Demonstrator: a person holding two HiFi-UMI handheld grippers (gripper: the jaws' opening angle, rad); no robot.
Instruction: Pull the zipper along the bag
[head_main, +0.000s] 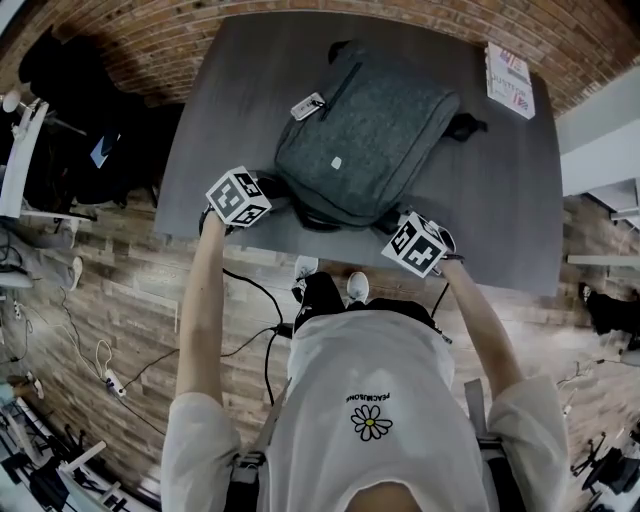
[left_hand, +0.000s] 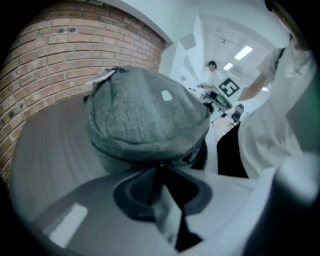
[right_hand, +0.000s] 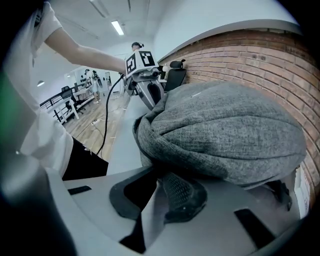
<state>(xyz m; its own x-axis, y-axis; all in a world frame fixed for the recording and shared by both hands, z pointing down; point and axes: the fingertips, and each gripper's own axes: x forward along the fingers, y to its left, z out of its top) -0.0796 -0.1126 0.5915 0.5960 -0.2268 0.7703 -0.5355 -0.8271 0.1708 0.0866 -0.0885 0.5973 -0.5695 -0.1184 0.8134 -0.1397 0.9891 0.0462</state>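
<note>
A grey felt backpack (head_main: 365, 140) lies flat on the dark grey table (head_main: 500, 190). My left gripper (head_main: 277, 188) is at the bag's near left corner. In the left gripper view the bag (left_hand: 145, 115) bulges ahead of the jaws, and a small metal zipper pull (left_hand: 161, 163) sits right at the tips of the left gripper (left_hand: 162, 172); a dark gap still shows between the jaws. My right gripper (head_main: 388, 226) is at the near right corner. There the right gripper (right_hand: 170, 186) is shut on a dark mesh edge (right_hand: 182, 192) under the bag (right_hand: 225, 130).
A white tag (head_main: 307, 106) lies on the bag's far left side. A printed booklet (head_main: 510, 80) rests at the table's far right corner. Cables (head_main: 255, 290) run over the wooden floor below the near table edge. A brick wall (right_hand: 260, 55) stands behind the table.
</note>
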